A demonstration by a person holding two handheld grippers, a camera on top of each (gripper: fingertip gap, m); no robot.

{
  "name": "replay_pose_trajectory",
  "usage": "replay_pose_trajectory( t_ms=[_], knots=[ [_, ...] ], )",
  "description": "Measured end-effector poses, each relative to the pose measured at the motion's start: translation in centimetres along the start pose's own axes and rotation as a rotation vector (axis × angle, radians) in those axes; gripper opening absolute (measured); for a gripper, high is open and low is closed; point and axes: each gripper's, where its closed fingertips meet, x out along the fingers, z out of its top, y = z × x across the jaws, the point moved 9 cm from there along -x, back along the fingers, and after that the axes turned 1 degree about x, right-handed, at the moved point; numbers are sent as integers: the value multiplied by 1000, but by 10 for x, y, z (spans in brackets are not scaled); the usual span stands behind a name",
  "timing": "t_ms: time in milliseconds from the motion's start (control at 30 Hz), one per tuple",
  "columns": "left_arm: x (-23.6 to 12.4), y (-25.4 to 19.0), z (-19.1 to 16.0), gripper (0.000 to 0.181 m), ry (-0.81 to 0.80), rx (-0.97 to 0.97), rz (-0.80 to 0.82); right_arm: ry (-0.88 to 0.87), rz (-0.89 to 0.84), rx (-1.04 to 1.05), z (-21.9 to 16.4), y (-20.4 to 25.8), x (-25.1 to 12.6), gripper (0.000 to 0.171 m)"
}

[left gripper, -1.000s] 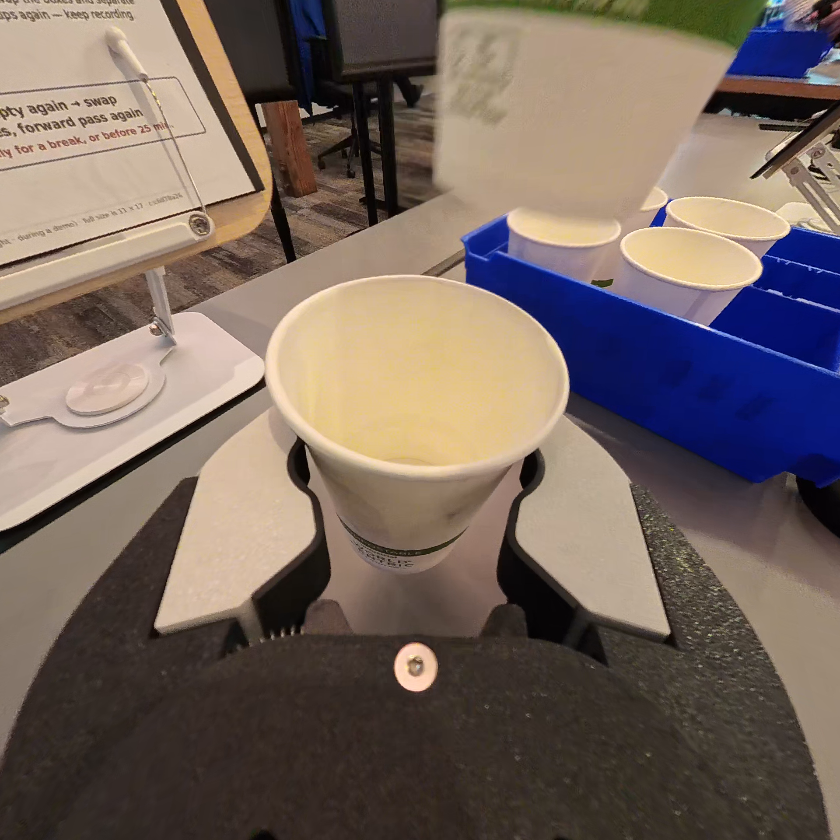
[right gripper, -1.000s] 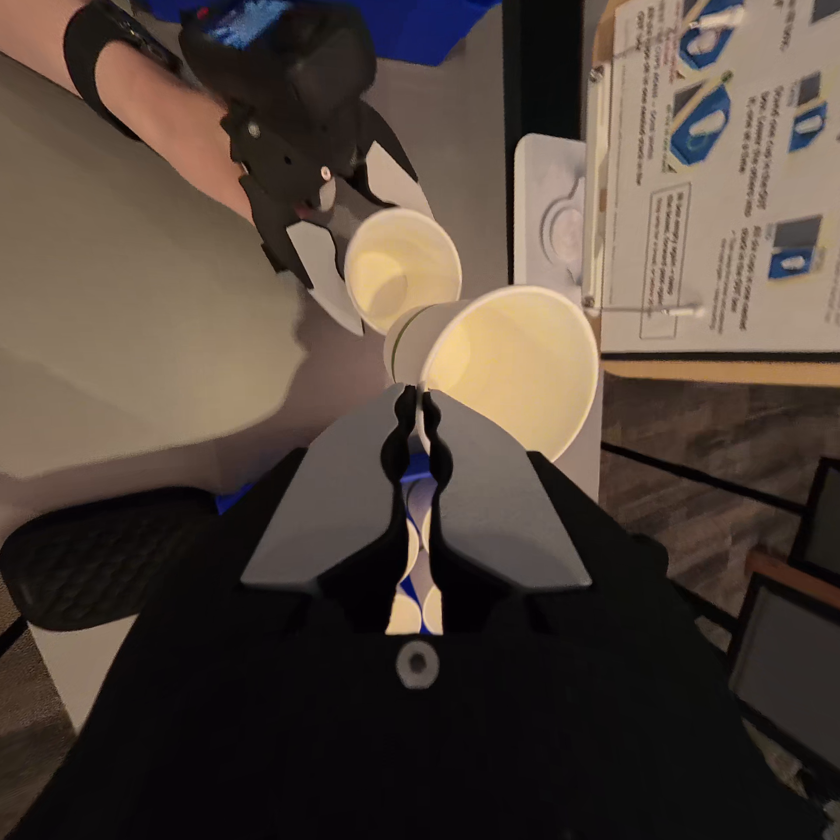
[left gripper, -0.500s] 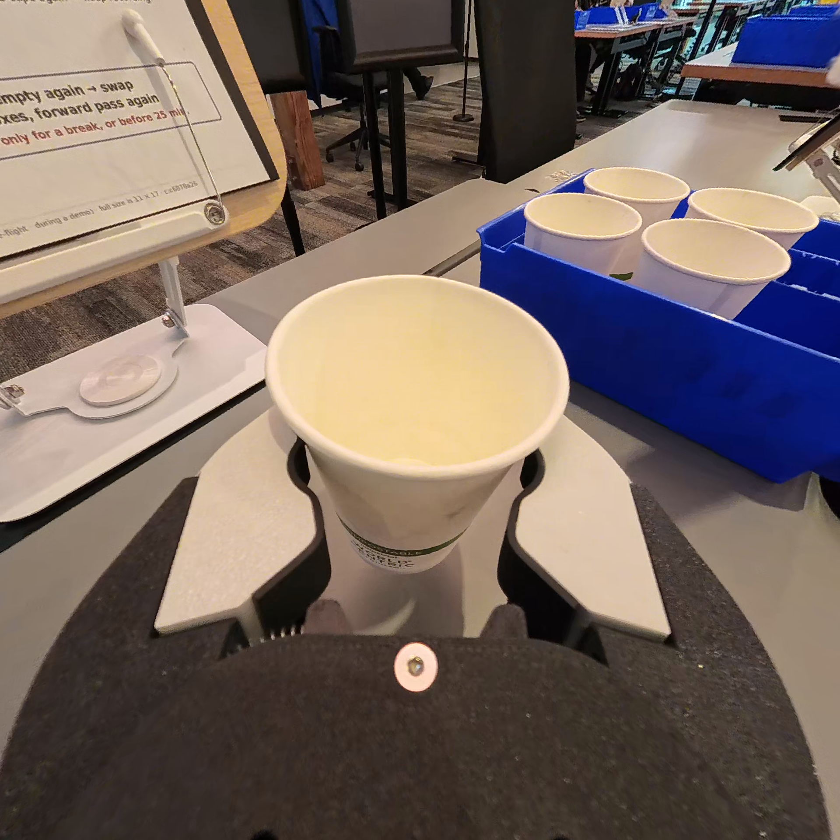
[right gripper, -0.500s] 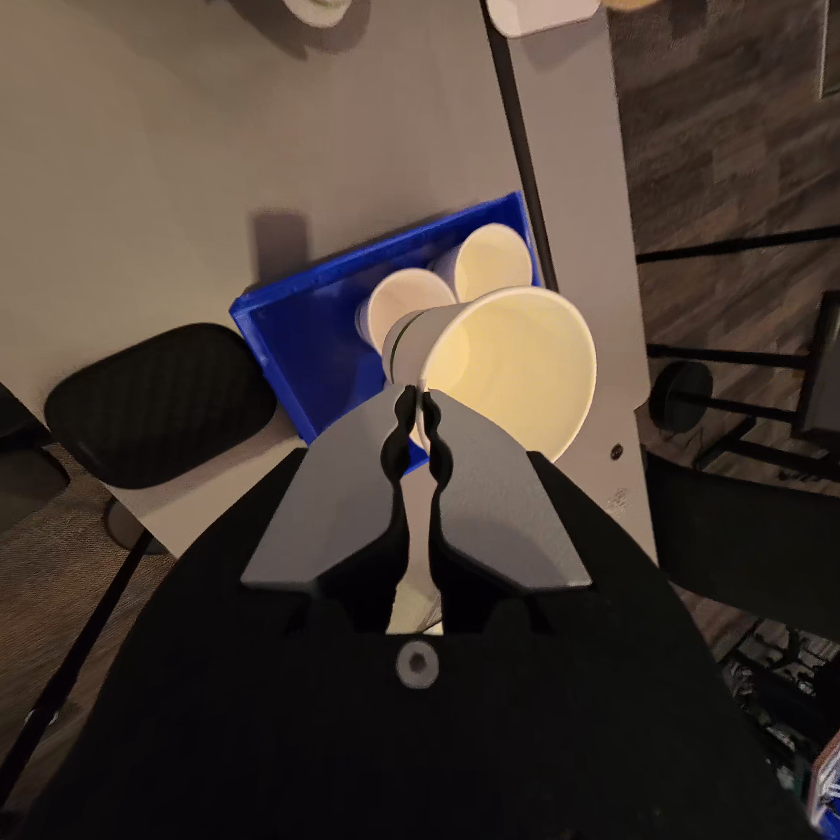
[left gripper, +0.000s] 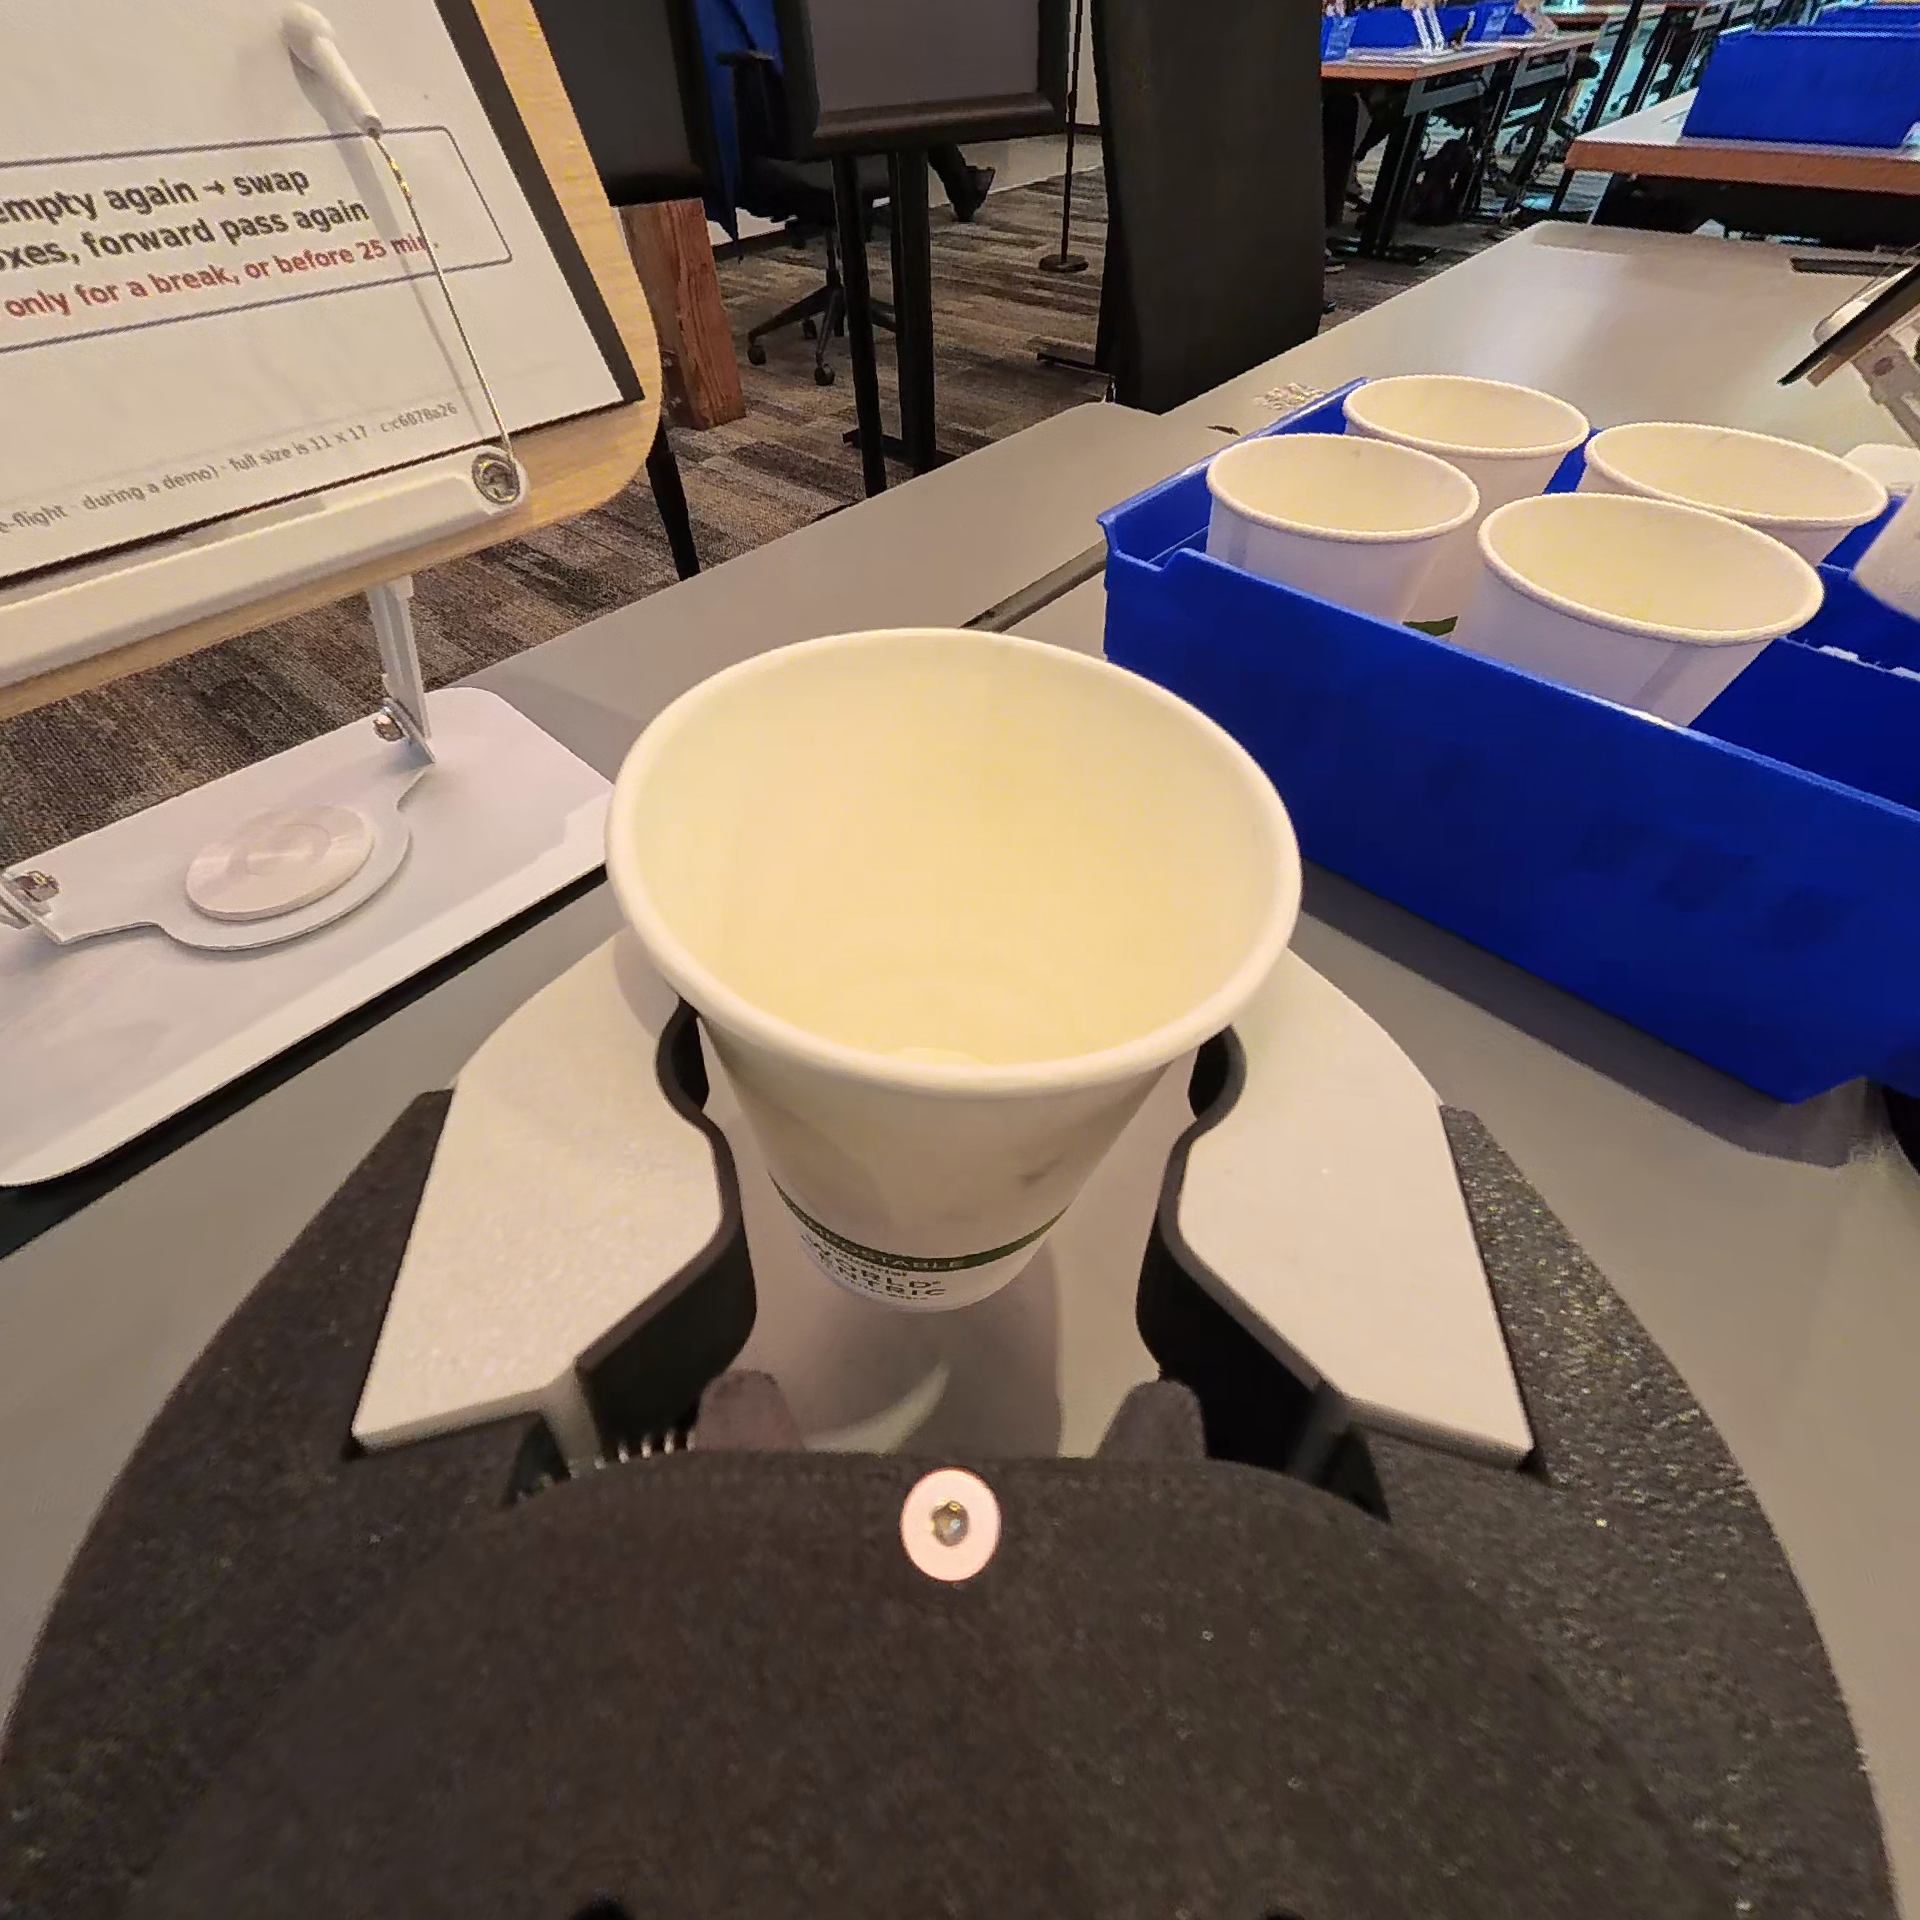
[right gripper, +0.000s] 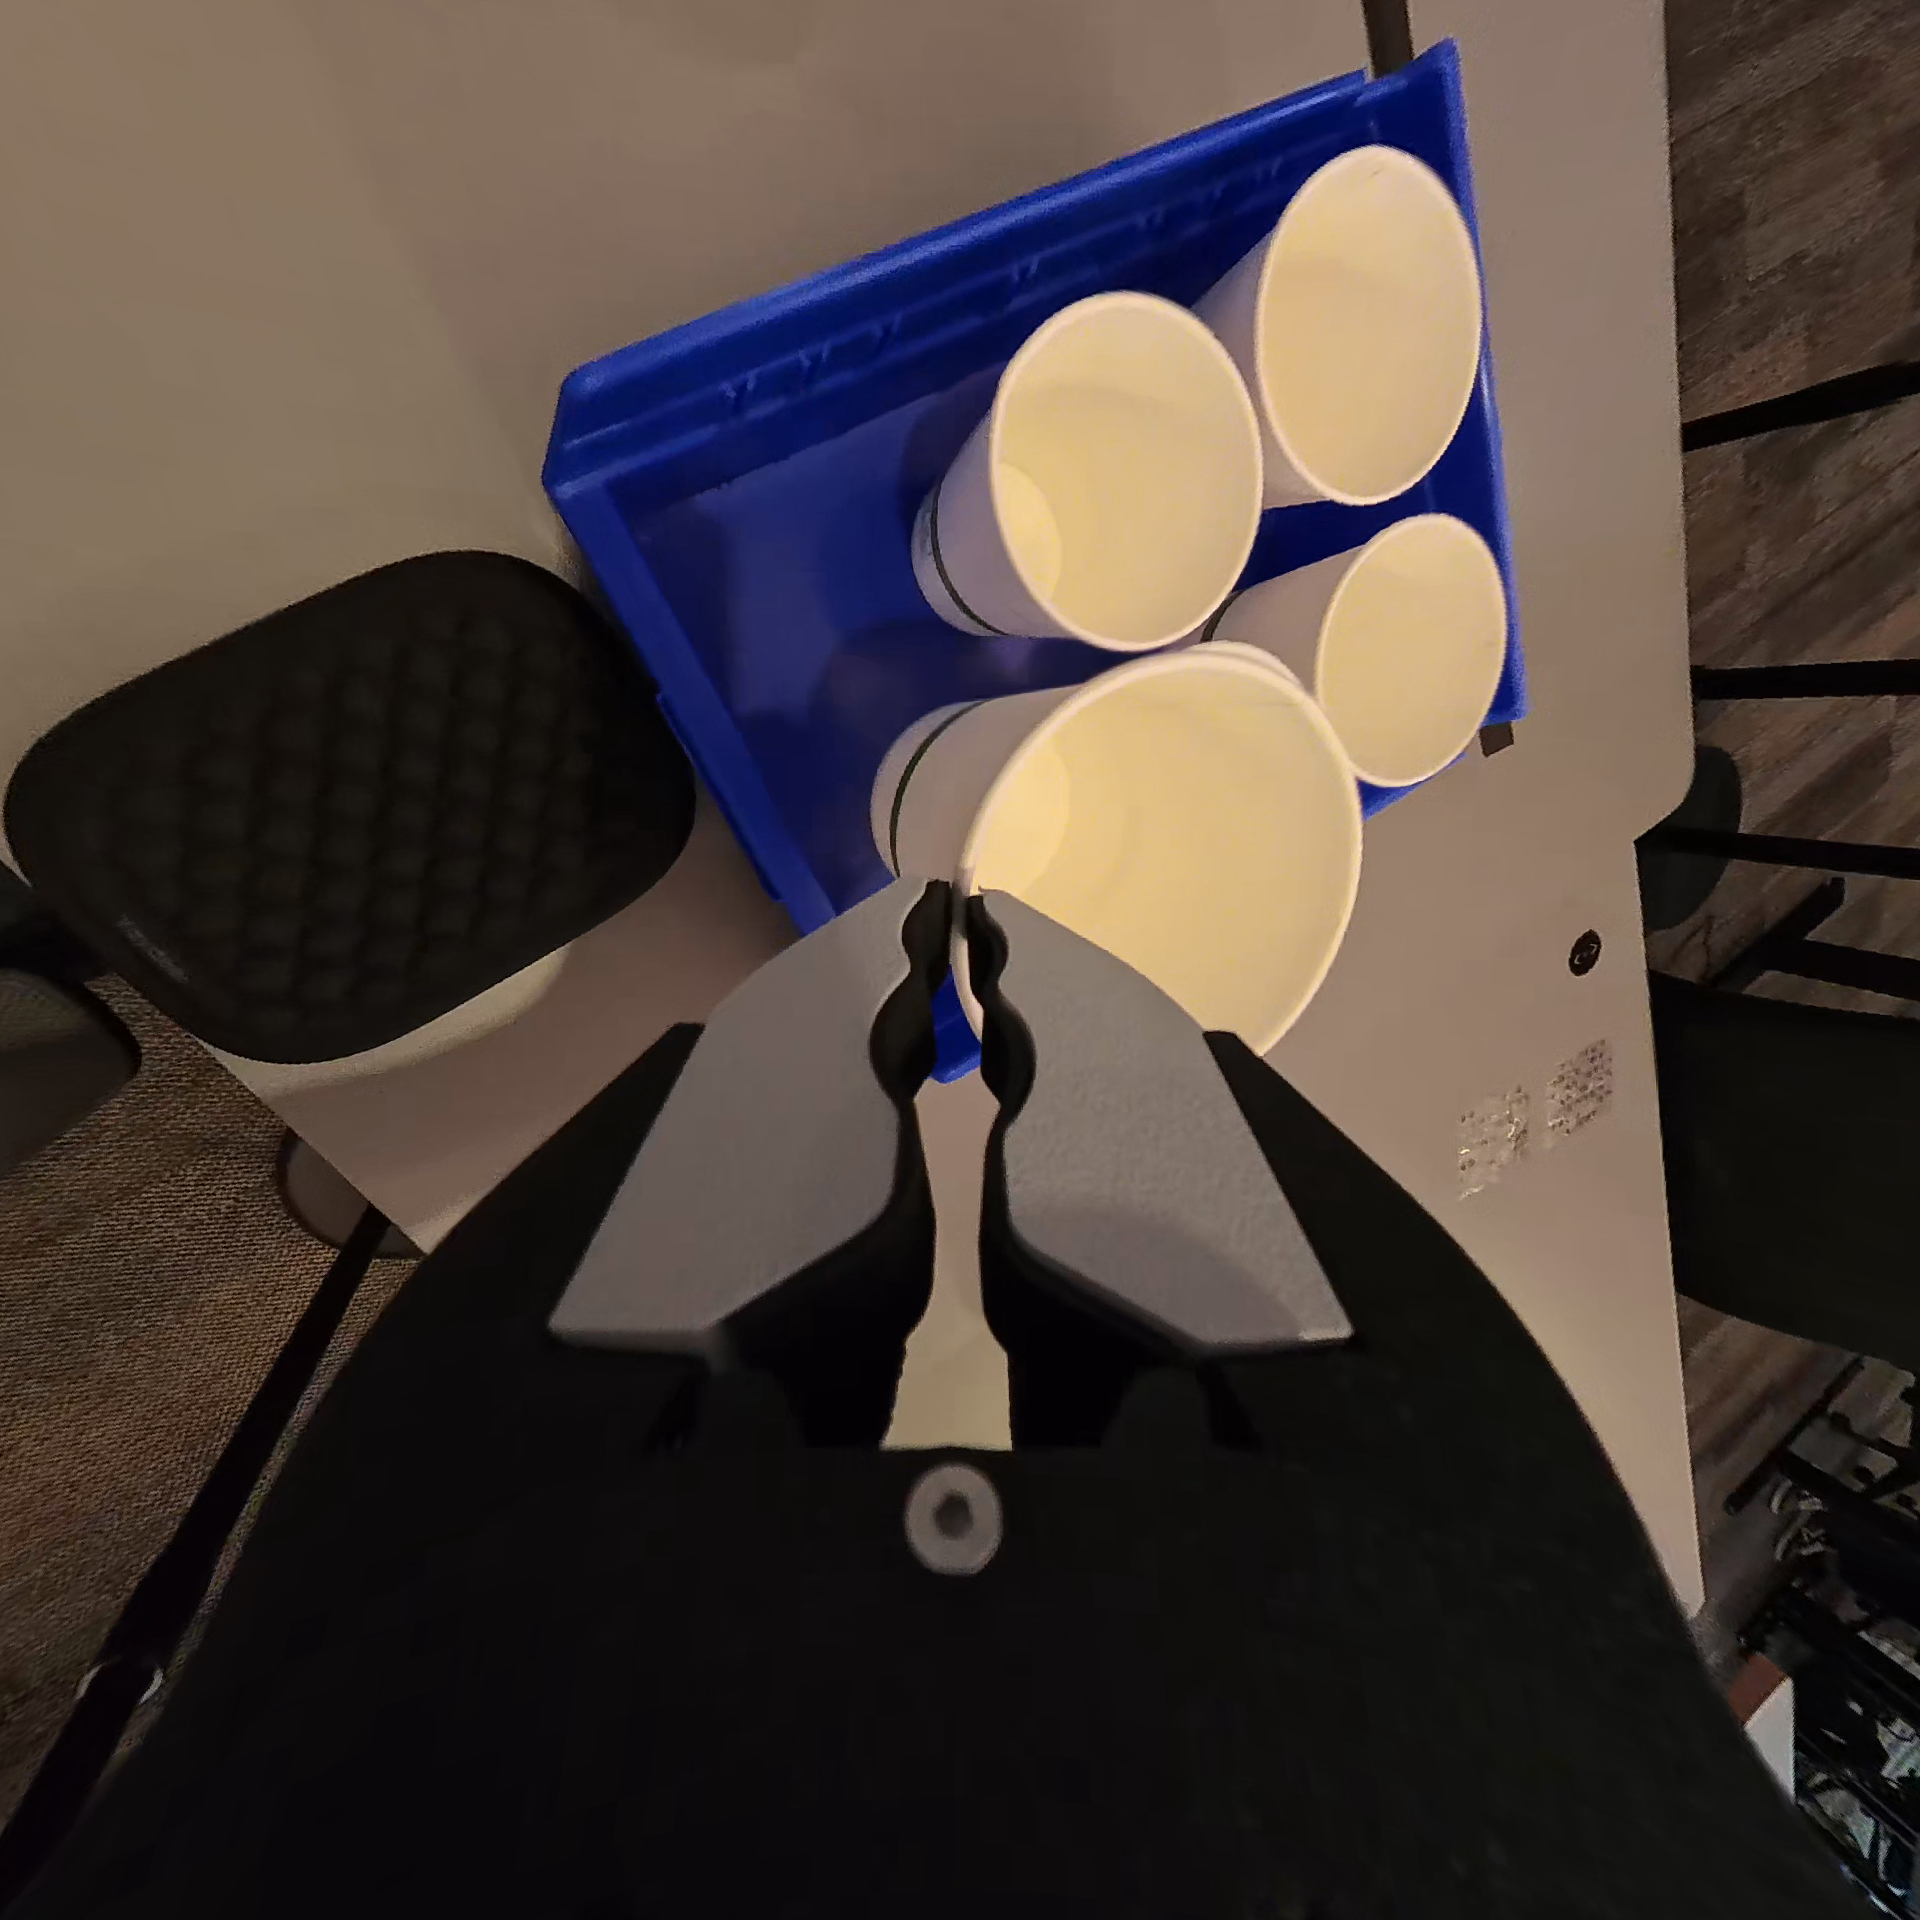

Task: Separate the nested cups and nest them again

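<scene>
My left gripper (left gripper: 951,1049) is shut on a white paper cup (left gripper: 951,883), gripping its lower body; the cup is upright and empty, just over the grey table (left gripper: 1558,1299). My right gripper (right gripper: 954,896) is shut on the rim of a second white paper cup (right gripper: 1164,831) and holds it above the blue bin (right gripper: 665,582). Several white cups stand in the bin (left gripper: 1558,810): one (right gripper: 1122,468), another (right gripper: 1371,322), a third (right gripper: 1413,644). The rim of one more shows just behind the held cup.
A document stand (left gripper: 260,883) with a white base sits on the table at the left. A black chair seat (right gripper: 343,800) is beside the table near the bin. The table edge (right gripper: 1662,727) runs close behind the bin. Chairs and other tables stand farther off.
My right gripper has carried its cup away from above the left gripper's cup to over the blue bin and closer to the cups there. The left gripper and its cup have barely moved.
</scene>
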Motion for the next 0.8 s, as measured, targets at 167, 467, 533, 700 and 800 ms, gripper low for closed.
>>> replay_pose_trajectory(
  t_ms=[167,467,533,700,800],
  knots=[
    [0,0,0,93,0,1,-2,0,2,3,-13,11,16,3],
    [-1,0,1,93,-2,0,-2,40,8,-3,-30,21,46,3],
    [-1,0,1,93,-2,0,-2,43,5,-10,-33,23,51,3],
    [0,0,0,93,1,-2,-5,41,13,-9,-37,26,60,3],
    [0,0,0,93,2,0,-5,50,25,-4,-40,27,65,3]
  ],
)
